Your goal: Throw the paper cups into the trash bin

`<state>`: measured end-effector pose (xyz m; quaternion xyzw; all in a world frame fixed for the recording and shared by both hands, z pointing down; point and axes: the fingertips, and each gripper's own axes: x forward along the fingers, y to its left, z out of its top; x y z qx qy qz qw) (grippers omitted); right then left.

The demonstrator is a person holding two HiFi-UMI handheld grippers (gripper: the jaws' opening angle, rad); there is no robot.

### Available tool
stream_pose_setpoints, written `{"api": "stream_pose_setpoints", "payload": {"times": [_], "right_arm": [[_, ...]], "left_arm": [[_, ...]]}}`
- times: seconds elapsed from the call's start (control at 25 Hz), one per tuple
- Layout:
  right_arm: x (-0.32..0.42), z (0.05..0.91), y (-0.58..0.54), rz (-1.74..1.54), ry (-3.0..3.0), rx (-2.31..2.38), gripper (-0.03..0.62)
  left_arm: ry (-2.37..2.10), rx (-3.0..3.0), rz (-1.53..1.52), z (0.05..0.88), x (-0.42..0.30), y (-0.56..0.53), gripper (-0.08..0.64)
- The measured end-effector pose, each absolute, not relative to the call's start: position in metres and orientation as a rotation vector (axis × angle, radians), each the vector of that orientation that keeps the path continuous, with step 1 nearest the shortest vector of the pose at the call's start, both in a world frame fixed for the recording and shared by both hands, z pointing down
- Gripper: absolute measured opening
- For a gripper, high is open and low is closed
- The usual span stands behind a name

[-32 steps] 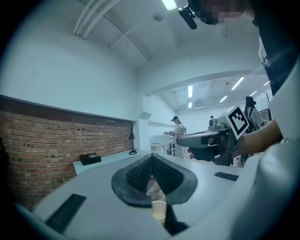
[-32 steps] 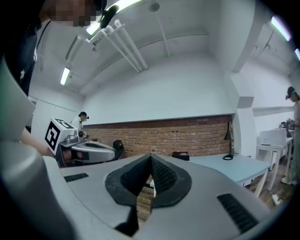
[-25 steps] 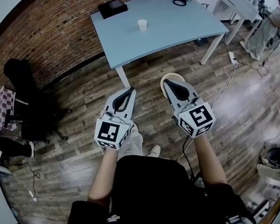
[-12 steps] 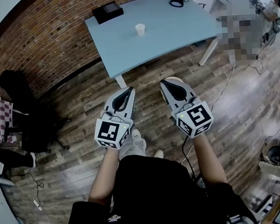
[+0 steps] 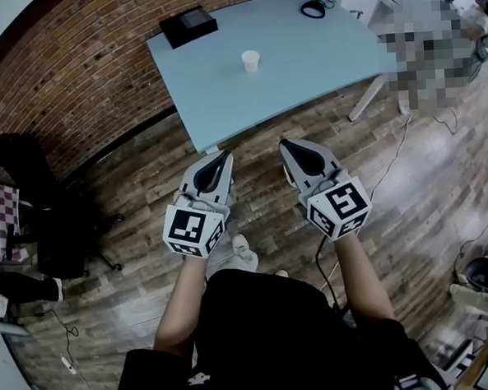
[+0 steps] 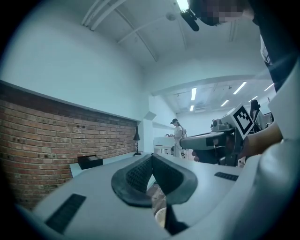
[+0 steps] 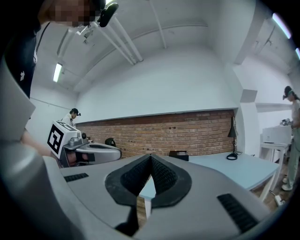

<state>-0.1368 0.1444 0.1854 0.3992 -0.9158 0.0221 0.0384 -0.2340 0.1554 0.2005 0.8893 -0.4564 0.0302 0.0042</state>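
Task is barely starting. One white paper cup [image 5: 251, 61] is standing upright near the middle of the light blue table [image 5: 318, 58], well ahead of both tools, with nothing gripping it.

The left hand-held gripper [image 5: 222, 157] and right hand-held gripper [image 5: 287, 146] are hanging side by side over the wooden floor [image 5: 145, 196], just short of the table's near edge and pointing toward it. Both have their jaws pressed together with nothing between the pads.

Left to do, by my reading: reach the cup, take it, carry it to the trash bin and drop it. No trash bin is showing for certain. A pale round rim [image 6: 161, 216] is peeking out low under the left jaws, but I cannot tell what it is.

Around:
- A black box [image 5: 187, 25] is sitting at the table's far left corner.
- A black desk lamp [image 5: 313, 4] is standing at the far edge. Both are well apart from the cup.
- A black office chair [image 5: 43, 219] is standing at left by the brick wall [image 5: 72, 85].
- Cables [image 5: 394, 149] are trailing over the floor at right.

The tabletop between the near edge and the cup is bare, so only the table's depth is calling for a reach.
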Motion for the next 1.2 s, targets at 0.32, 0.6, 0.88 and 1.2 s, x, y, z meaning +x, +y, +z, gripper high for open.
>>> {"api": "stream_pose_setpoints", "payload": {"times": [0.32,0.6,0.88,1.2], "right_arm": [[-0.149,0.185,0.110,0.088,-2.780,1.259,0.003],[-0.169,0.185,0.085,0.081,-2.748,1.298,0.003],[-0.192,0.186,0.064,0.072,-2.707,1.332,0.003],[-0.196,0.190,0.047,0.082,-2.652,1.384,0.003]], "left_arm": [[-1.378,2.790,0.093,0.204,-0.245,0.123,0.009],[-1.344,2.798,0.073,0.205,-0.266,0.098,0.009],[-1.287,2.816,0.040,0.206,-0.287,0.074,0.009],[-1.195,2.812,0.024,0.217,-0.291,0.046,0.009]]}}
